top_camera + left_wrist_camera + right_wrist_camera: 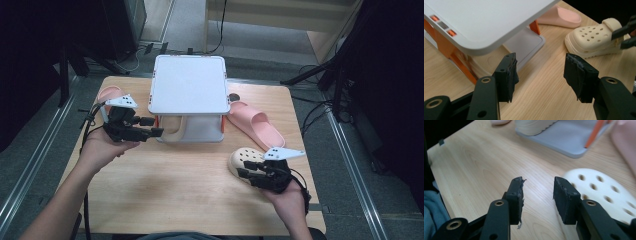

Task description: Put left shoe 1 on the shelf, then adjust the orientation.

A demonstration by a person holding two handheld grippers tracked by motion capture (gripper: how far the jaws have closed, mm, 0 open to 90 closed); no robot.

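Right gripper (250, 173), jaws spread and empty, hovers touching-close at the heel side of the cream perforated clog (243, 161), which lies on the desk (165, 190) in front-right of the white shoe rack (188, 82), toe pointing toward the farther, likewise open left gripper (152, 126).

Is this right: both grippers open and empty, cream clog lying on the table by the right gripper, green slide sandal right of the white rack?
Not quite. The slide sandal is pink, not green, as the high view shows. The rest holds: the left gripper and the right gripper stand open with nothing between the jaws, the cream clog lies on the table by the right gripper, and the sandal is right of the white rack.
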